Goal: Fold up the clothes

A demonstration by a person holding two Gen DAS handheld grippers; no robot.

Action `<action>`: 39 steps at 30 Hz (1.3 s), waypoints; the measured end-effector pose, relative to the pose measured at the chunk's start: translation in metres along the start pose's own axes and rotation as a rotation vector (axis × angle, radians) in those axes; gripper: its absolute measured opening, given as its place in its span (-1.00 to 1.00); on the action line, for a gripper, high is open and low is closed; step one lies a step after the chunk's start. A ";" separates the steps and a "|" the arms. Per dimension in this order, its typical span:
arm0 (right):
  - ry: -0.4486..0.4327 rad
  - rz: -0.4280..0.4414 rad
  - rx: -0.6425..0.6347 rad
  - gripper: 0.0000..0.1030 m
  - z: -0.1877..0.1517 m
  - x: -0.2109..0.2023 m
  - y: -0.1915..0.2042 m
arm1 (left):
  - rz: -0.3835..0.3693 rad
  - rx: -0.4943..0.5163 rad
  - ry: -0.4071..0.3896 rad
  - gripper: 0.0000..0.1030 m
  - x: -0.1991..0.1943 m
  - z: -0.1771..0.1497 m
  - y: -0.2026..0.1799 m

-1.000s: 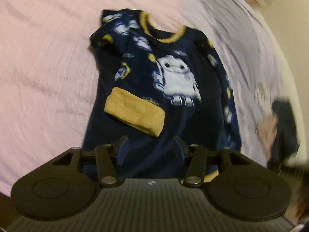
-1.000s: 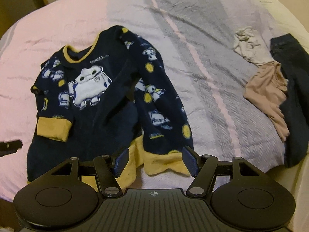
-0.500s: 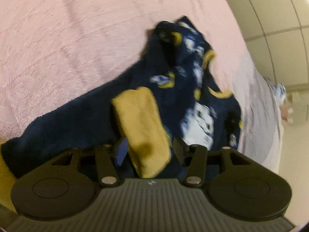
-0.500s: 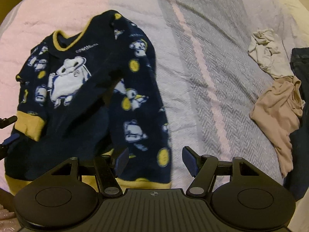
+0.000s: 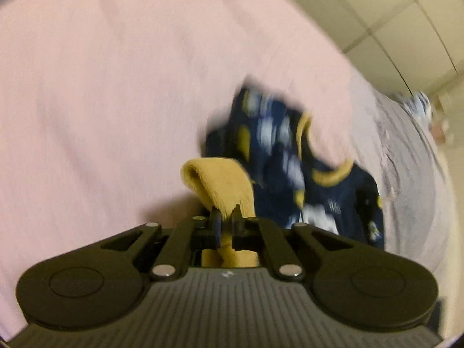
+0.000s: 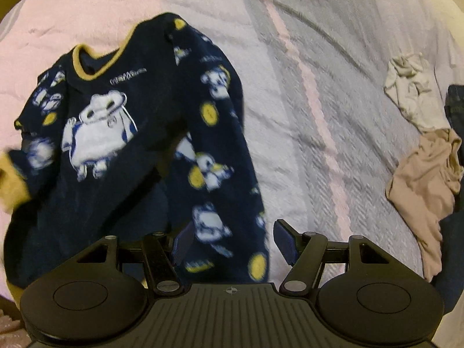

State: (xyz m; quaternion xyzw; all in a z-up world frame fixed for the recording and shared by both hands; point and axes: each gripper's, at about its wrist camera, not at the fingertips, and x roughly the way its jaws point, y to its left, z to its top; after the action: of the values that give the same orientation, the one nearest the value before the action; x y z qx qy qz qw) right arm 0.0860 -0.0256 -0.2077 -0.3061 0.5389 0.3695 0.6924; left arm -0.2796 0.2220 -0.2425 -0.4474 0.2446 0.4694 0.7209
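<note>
A navy fleece pyjama top [image 6: 116, 156] with white cartoon figures, yellow collar and yellow cuffs lies on the bed. In the left wrist view my left gripper [image 5: 227, 223] is shut on the yellow cuff [image 5: 223, 182] of one sleeve, lifted off the bed, with the blurred top [image 5: 290, 156] beyond. In the right wrist view my right gripper [image 6: 232, 245] is open over the lower end of the other sleeve [image 6: 214, 174], whose cuff is hidden under the gripper body. The held cuff [image 6: 11, 182] shows at the far left edge.
The bed has a pink cover [image 6: 58, 14] on the left and a grey herringbone blanket [image 6: 333, 87] on the right. A cream garment [image 6: 411, 87], a beige garment [image 6: 426, 179] and dark jeans [image 6: 455, 107] lie at the right edge.
My left gripper has shut on the yellow cuff and raised it; the view is tilted and blurred. My right gripper has moved forward over the other sleeve, still open.
</note>
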 end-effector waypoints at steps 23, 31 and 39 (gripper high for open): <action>-0.176 -0.089 0.243 0.25 -0.016 -0.044 -0.005 | 0.352 -0.095 0.025 -0.81 -0.019 0.143 0.198; -0.019 0.118 0.311 0.25 -0.096 0.002 -0.086 | 0.075 -0.077 0.195 -0.80 -0.057 0.014 0.076; 0.087 0.406 0.456 0.25 -0.130 0.091 -0.125 | -0.010 -0.076 0.193 -0.77 -0.090 -0.063 -0.014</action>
State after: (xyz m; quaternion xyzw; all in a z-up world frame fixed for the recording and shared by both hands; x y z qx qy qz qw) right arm 0.1366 -0.1831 -0.3228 -0.0445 0.6870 0.3565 0.6317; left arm -0.3025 0.1235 -0.1979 -0.5189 0.2927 0.4295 0.6787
